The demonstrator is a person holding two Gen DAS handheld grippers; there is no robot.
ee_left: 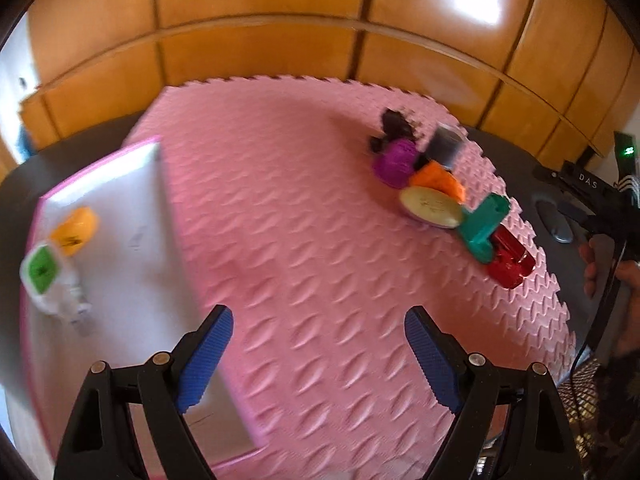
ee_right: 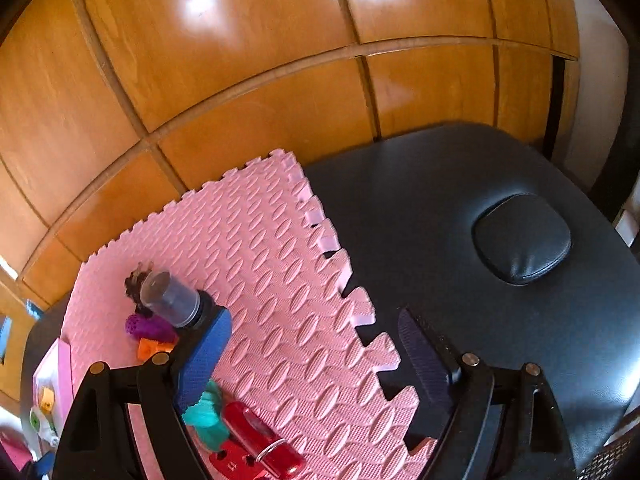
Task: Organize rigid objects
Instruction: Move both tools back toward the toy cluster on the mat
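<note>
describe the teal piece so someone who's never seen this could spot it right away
Start at the pink foam puzzle mat and find the row of small toys along its right edge in the left wrist view. The teal plastic block lies between a pale yellow disc and a glossy red piece, and it is the only blue-green, angular, stepped one.

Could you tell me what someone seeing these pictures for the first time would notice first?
Most likely the pink foam mat covering much of a dark padded table, with a bright cluster of small items along its right side: a purple piece, an orange piece, a pale disc, a teal piece and a red item. At the left lies a white tray holding an orange block and a green-faced one.
</note>
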